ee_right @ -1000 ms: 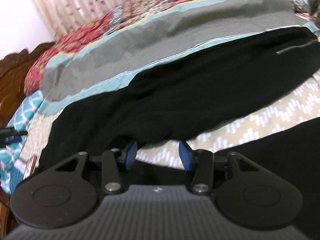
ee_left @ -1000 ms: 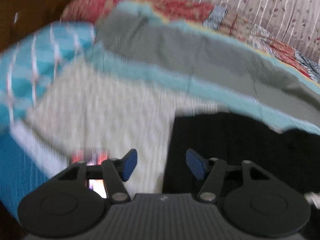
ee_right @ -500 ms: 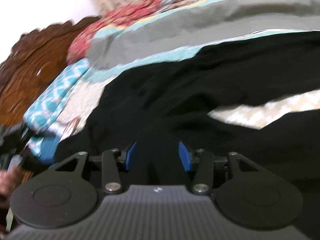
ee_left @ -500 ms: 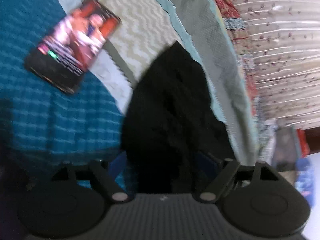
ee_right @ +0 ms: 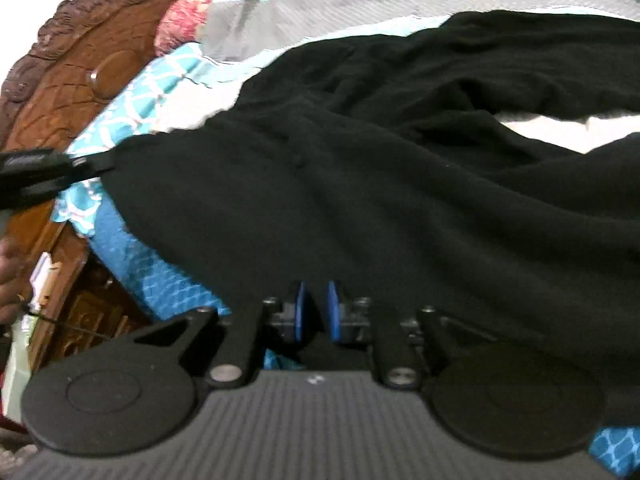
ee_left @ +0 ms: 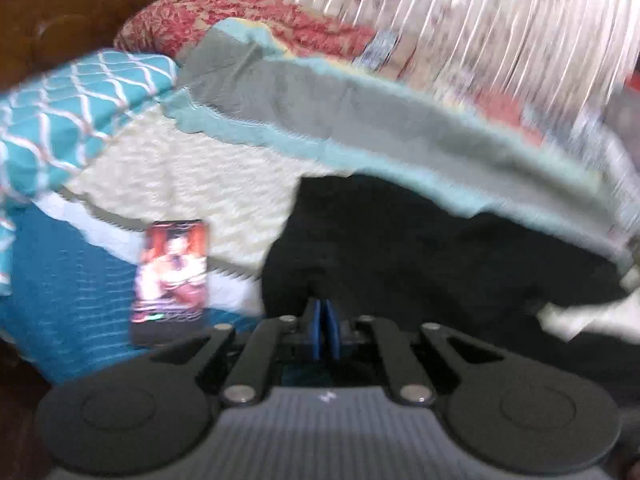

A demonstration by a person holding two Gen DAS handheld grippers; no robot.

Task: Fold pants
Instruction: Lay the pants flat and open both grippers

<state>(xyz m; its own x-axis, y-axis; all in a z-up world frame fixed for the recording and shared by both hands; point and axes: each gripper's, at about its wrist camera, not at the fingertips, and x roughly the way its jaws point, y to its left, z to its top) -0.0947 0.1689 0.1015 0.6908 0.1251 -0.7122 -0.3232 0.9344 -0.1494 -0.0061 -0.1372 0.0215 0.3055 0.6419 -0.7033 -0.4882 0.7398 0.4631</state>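
Note:
Black pants (ee_right: 400, 168) lie spread on a quilted bed; they also show in the left wrist view (ee_left: 420, 252). My left gripper (ee_left: 325, 312) is shut on the near edge of the pants at one corner. It appears at the far left of the right wrist view (ee_right: 84, 164), pinching that corner. My right gripper (ee_right: 316, 304) is shut on the pants' near edge, with a thin fold of black cloth between the blue pads. The pants' far legs run off to the right.
A phone or card with a red picture (ee_left: 172, 276) lies on the teal quilt (ee_left: 68, 280) left of the pants. A carved wooden headboard (ee_right: 72, 76) stands at the left. A grey and red blanket (ee_left: 360, 112) and a curtain (ee_left: 500, 20) lie beyond.
Both grippers were open and have closed on the near edge of the pants. The left gripper swung over the phone and back to the pants' corner.

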